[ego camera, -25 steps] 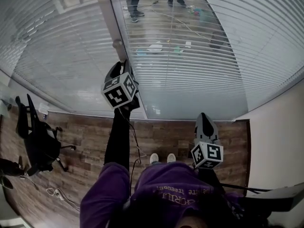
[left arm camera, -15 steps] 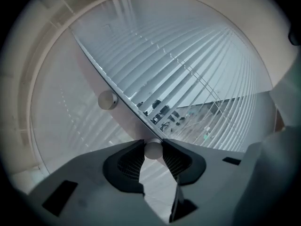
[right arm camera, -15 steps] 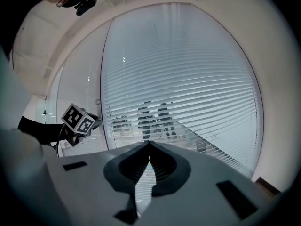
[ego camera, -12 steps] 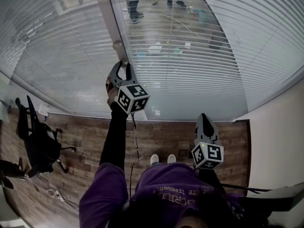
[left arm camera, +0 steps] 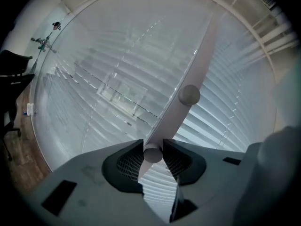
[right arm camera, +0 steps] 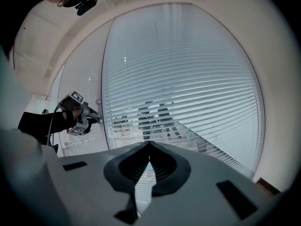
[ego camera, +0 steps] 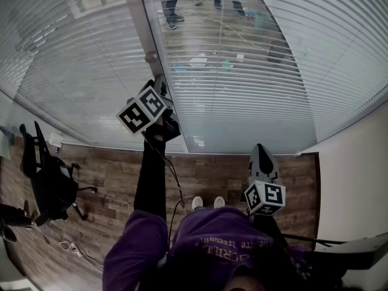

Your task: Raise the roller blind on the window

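Blind (ego camera: 254,71) down, left tool (left arm camera: 153,144) clamped on mullion knob (left arm camera: 152,154), right tool (right arm camera: 149,145) closed empty, office chair (ego camera: 45,174) well aside

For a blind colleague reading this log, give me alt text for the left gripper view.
The left hand-held gripper is clamped on a small round knob on the pale post between two slatted blinds. A second knob sits farther along it.
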Demonstrator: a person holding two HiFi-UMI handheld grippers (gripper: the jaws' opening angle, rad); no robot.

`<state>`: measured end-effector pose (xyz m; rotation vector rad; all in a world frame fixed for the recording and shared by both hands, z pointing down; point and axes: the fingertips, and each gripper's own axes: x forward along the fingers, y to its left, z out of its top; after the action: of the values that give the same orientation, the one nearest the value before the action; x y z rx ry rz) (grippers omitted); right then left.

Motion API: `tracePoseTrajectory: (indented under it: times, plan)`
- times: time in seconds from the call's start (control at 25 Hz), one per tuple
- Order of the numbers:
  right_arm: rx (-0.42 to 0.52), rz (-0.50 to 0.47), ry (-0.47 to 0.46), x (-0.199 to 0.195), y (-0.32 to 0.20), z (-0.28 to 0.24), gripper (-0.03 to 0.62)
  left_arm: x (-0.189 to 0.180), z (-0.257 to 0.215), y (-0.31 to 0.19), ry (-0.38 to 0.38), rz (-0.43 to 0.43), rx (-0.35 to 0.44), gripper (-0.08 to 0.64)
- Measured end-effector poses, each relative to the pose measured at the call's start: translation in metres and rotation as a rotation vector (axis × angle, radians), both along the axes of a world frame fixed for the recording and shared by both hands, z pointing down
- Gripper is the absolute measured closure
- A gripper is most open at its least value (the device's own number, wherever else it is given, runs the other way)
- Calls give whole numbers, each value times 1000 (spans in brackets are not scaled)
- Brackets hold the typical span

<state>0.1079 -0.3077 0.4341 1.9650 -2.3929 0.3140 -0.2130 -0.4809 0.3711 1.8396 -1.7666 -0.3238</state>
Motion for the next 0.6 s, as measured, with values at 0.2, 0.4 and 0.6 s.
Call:
tracePoseTrajectory:
  times: [0.2, 0.4, 0.6]
  plan:
    - [4, 2, -3, 2, 1, -2, 594, 0, 5, -1, 187, -2, -31, 434]
    - [9, -1, 2, 3, 3, 2, 594, 2, 4, -1, 72, 60, 36, 436]
    - [-1, 0, -2, 2, 5, 0, 594, 21, 4, -2, -803, 107, 3, 439]
